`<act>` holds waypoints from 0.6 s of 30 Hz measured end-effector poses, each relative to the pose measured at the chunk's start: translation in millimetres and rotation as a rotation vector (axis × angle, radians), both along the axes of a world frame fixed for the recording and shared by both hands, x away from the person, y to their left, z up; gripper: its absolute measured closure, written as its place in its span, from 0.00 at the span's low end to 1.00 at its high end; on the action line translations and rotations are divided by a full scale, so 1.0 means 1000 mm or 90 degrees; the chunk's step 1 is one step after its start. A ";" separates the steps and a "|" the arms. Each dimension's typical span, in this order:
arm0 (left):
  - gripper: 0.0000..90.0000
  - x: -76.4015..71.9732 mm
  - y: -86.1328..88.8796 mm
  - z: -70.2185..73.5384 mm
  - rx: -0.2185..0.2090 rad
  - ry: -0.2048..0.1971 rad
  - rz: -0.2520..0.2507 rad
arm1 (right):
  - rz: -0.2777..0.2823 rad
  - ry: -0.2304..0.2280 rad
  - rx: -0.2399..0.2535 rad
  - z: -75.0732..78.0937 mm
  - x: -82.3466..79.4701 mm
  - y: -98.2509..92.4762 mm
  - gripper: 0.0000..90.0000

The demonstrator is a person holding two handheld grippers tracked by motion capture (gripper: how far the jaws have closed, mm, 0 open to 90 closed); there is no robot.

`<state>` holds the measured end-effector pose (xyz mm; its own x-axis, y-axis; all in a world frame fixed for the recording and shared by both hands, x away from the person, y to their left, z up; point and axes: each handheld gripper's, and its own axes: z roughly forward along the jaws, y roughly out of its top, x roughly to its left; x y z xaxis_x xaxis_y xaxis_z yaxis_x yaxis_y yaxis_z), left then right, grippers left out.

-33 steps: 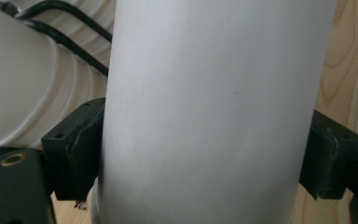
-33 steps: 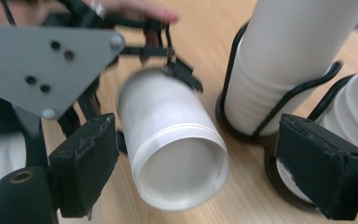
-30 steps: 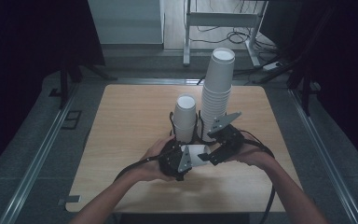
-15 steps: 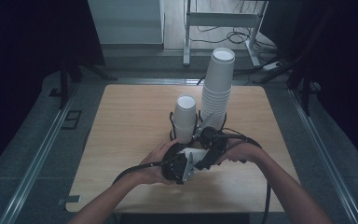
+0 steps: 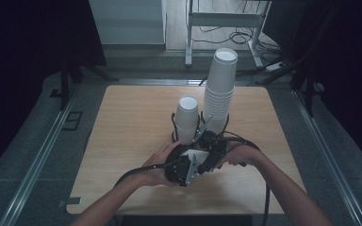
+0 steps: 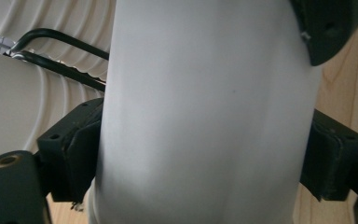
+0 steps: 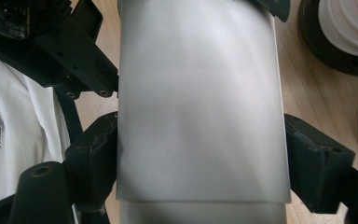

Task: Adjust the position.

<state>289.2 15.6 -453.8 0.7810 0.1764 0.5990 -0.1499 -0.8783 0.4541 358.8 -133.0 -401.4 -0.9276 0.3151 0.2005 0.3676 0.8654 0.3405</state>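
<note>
Bare tabletop (image 5: 122, 122) rings the short cup stack (image 5: 187, 117); left tongs (image 6: 205, 154) and right tongs (image 7: 200, 158) clamp it.

White paper cup (image 7: 198, 107) stands between the right gripper (image 7: 200, 161) jaws — both black pads against its sides, having just been closing. Wooden table (image 7: 307, 93) behind; other gripper (image 7: 70, 51) upper left.

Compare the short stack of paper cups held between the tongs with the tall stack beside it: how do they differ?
The short stack reaches about half the height of the tall stack. Both tongs, left and right, close on the short stack, while the tall stack stands ungripped. The short stack is left of the tall one in the high view. Both are white, upside down, on the wooden table.
</note>
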 end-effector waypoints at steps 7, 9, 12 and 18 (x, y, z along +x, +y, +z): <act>0.02 0.002 0.000 0.001 -0.022 0.007 0.003 | -0.017 -0.012 0.051 -0.002 0.000 -0.012 0.25; 0.01 0.003 0.003 0.004 -0.044 0.011 0.006 | -0.027 -0.016 0.070 -0.002 0.000 -0.017 0.25; 0.00 0.004 0.008 0.009 -0.057 0.009 0.018 | -0.043 -0.027 0.110 -0.003 -0.001 -0.026 0.25; 0.00 0.008 0.020 0.016 -0.114 0.037 0.042 | -0.077 -0.053 0.179 -0.005 -0.005 -0.041 0.25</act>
<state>297.5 35.9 -437.7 0.7971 0.3271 0.5076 -0.0639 -0.7901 0.6096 353.4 -173.7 -406.2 -0.9038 0.3670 0.2202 0.4227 0.6846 0.5939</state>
